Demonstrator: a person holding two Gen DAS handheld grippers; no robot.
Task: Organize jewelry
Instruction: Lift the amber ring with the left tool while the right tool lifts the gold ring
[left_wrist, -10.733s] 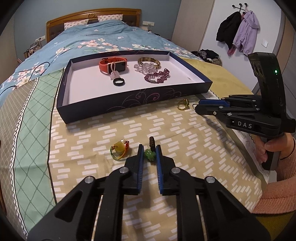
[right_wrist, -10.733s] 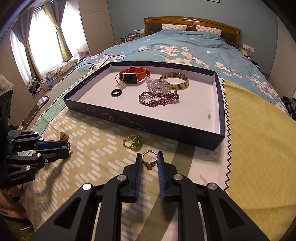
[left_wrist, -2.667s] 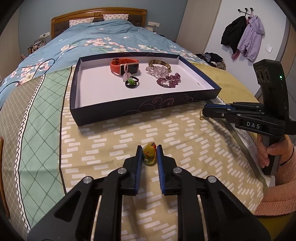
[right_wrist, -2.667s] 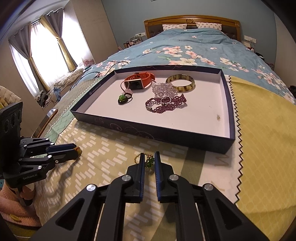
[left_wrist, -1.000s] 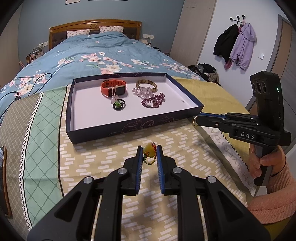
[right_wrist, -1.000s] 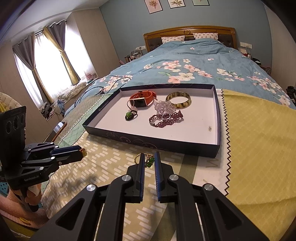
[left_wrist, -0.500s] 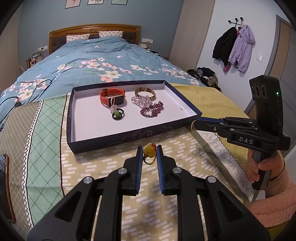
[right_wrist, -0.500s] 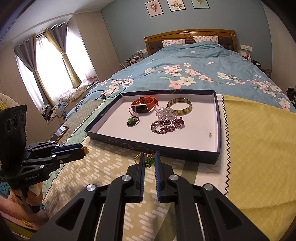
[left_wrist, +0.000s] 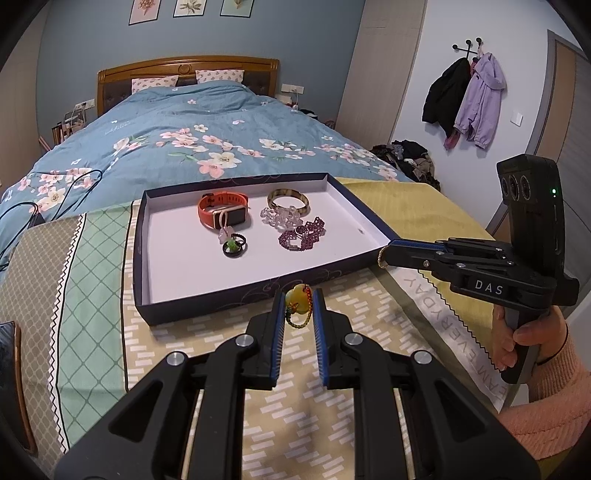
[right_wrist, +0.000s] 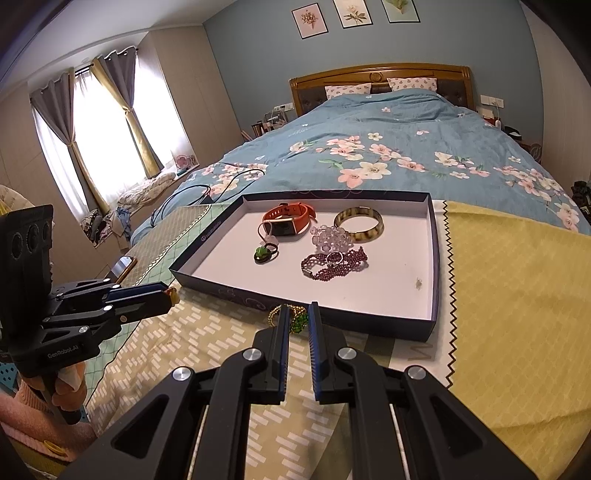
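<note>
Both tongs are closed on small pieces and held in the air short of the dark blue tray (left_wrist: 207, 308), which lies on the bed across the foot end, where the patterned cover meets the floral duvet. The left tongs (left_wrist: 298, 300) pinch a yellow bead charm (left_wrist: 297, 298) with a loop of red and green beads hanging free below it; the right tongs (right_wrist: 296, 316) pinch a gold-beaded ring with a green cluster (right_wrist: 298, 320), most of which sticks out past the pads on the left. Each hold looks slight, so a jolt or a quick tilt could let a piece slip and drop onto the busy print of the bed cover (left_wrist: 332, 424), where it would be hard to find. The hanging loop could also snag the tray's near wall if the left tongs cross it low. Inside the tray the orange smartwatch (left_wrist: 222, 214), the tortoiseshell bangle (left_wrist: 288, 199), the clear crystal bracelet (left_wrist: 280, 218), the purple bead bracelet (left_wrist: 301, 238) and the black ring with a green charm (left_wrist: 233, 248) lie close together toward the far edge; a piece released above them may tangle or knock them about, whereas the near half is bare. Readable writing: "DAS" on the side of the right tongs, "GenRobot.AI" on the side of the left tongs, and "EVERYDAY" along the white band of the cover.
</note>
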